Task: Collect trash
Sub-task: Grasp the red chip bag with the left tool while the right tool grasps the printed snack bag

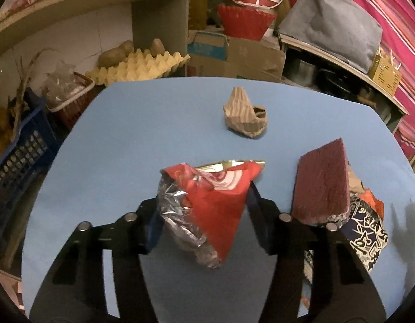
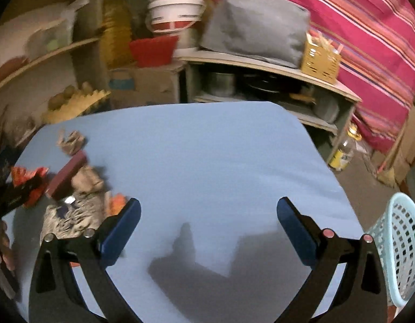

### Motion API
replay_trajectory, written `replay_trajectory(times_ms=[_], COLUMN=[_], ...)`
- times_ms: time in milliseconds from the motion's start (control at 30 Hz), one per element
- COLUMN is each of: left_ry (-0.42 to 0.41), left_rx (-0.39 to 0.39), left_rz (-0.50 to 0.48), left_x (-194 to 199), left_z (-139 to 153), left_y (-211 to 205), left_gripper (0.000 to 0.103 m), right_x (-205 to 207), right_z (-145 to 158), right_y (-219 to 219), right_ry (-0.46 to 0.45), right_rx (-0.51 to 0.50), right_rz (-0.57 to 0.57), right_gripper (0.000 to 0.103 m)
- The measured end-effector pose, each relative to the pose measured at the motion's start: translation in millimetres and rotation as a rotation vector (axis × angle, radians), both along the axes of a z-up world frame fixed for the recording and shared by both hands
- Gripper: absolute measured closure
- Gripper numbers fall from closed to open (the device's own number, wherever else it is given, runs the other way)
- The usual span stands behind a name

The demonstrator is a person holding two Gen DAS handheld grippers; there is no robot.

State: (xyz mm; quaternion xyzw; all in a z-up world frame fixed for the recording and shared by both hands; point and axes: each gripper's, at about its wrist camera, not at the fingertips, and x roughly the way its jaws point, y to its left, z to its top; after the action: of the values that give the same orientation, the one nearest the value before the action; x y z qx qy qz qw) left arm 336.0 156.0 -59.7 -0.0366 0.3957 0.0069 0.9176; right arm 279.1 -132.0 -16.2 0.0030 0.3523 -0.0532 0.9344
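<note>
My left gripper [image 1: 204, 210] is shut on a crumpled red foil snack bag [image 1: 210, 202] and holds it over the blue table [image 1: 126, 134]. A crushed piece of brown cardboard [image 1: 243, 115] lies farther back. A maroon sponge [image 1: 323, 183] leans on a dark patterned wrapper [image 1: 366, 239] to the right. My right gripper [image 2: 207, 223] is open and empty above bare table. In the right wrist view the sponge [image 2: 67, 172], the patterned wrapper [image 2: 70, 215] and the cardboard [image 2: 71, 141] lie at the left, with the red bag [image 2: 29, 183] in the left gripper.
A light blue plastic basket [image 2: 398, 247] stands off the table's right edge. Behind the table are shelves, a cardboard box [image 1: 234, 56], an egg tray [image 1: 137, 66] and a red basket [image 1: 245, 23]. A dark blue crate [image 1: 18, 158] stands at the left.
</note>
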Motion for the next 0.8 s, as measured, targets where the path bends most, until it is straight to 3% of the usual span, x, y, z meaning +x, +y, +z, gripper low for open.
replay_trajectory(times_ms=[167, 567, 700, 800], left_ry=[-0.045, -0.079, -0.082, -0.084], left_rx=[0.01, 0.007, 0.017, 0.016], left_rz=[0.017, 0.062, 0.08, 0.077], left_x=[-10, -48, -55, -63], left_z=[10, 33, 35, 37], left_y=[4, 23, 29, 30], left_gripper=[0.052, 0.052, 0.052, 0.052], right_x=[-7, -21, -14, -8], right_z=[-4, -18, -32, -35], right_y=[34, 112, 128, 124], right_ry=[0.001, 0.054, 0.099, 0.113], right_rx=[-0.04, -0.014, -0.076, -0.051], right_rz=[0.065, 0.284, 0.286, 0.269], right_gripper=[0.004, 0.004, 0.004, 0.004])
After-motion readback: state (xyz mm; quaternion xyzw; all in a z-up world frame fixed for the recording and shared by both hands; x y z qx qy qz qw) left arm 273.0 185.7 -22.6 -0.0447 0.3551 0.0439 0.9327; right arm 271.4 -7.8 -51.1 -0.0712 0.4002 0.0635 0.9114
